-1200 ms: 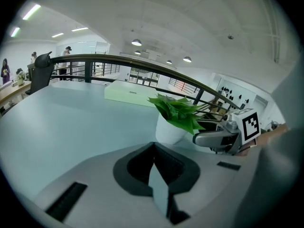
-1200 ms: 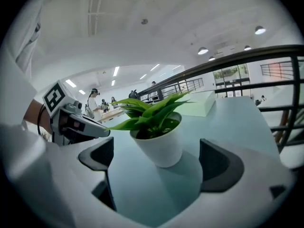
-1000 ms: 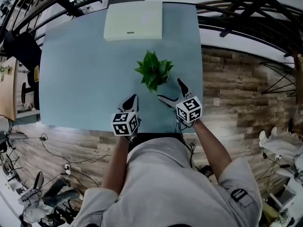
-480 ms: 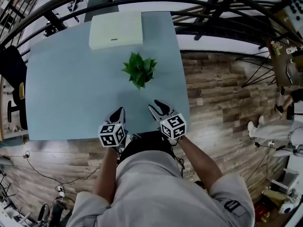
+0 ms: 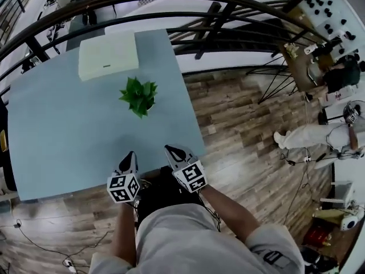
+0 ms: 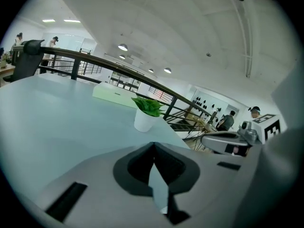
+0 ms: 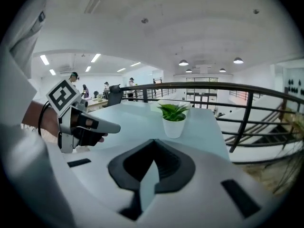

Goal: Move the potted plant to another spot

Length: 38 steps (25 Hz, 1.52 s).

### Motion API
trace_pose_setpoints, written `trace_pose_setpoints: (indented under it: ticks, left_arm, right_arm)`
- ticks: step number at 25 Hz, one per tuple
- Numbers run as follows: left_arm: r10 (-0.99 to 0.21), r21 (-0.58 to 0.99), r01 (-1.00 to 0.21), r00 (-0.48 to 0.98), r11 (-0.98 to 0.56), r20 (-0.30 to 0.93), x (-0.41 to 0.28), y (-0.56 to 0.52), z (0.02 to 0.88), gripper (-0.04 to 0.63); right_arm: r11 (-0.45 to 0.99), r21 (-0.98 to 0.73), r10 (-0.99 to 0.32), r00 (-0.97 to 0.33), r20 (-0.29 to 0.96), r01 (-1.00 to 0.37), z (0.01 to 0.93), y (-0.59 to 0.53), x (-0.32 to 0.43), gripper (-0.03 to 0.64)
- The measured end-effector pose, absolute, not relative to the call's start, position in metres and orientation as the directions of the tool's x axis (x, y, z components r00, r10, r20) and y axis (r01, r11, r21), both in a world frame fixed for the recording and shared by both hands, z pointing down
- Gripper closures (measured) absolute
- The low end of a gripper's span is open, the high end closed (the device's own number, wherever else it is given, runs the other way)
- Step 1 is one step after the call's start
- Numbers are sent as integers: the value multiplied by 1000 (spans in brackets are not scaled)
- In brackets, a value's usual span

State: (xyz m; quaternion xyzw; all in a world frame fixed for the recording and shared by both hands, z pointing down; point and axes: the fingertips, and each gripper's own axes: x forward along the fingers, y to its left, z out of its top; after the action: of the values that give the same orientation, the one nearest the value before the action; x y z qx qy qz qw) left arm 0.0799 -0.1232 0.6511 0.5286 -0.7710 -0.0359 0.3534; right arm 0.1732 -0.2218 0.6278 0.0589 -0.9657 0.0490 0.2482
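The plant (image 5: 138, 96) stands upright in its white pot (image 7: 173, 126), long axis vertical and leaves pointing up. It sits near the right edge of the table (image 5: 63, 136), just in front of the box (image 5: 108, 56). Bare tabletop spreads to its left and toward the near edge. There, well apart from the plant, the left gripper (image 5: 130, 156) has its jaws together and empty, and the right gripper (image 5: 171, 150) has just closed its jaws on nothing.

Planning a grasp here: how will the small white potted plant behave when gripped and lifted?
The potted plant is probably light and tips easily: its pot tapers to a narrow base. The smooth white surface may slip in a grip. The leaves look floppy, so likely a poor hold.
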Motion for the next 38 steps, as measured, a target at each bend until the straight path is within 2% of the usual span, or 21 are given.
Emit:
trace_pose_setpoints:
  ticks: [5, 9, 16, 22, 27, 33, 38]
  left_arm:
    - [-854, 409, -794, -247, 450, 459, 81, -119, 620, 583]
    - [-878, 371, -826, -274, 424, 393, 81, -133, 578, 583]
    - [-897, 291, -859, -345, 420, 277, 70, -153, 511, 583]
    - [-881, 205, -857, -447, 472, 158, 57, -150, 442, 583]
    - [-859, 140, -848, -507, 511, 70, 57, -142, 398, 583]
    - [-840, 95, -835, -542, 542, 24, 69, -132, 372, 583]
    - [-826, 80, -822, -561, 563, 48, 75, -125, 371, 583]
  right_arm:
    - [998, 61, -58, -883, 466, -33, 603, -210, 159, 615]
    - [994, 87, -96, -900, 425, -65, 570, -232, 148, 614]
    - [986, 61, -168, -946, 276, -157, 504, -255, 131, 614]
    - [990, 61, -131, -980, 150, -123, 446, -254, 123, 614]
    - [986, 125, -114, -992, 50, -107, 401, -256, 122, 614]
    - [982, 173, -76, -997, -10, -76, 362, -248, 129, 614]
    - [981, 181, -68, -998, -7, -68, 364, -247, 136, 614]
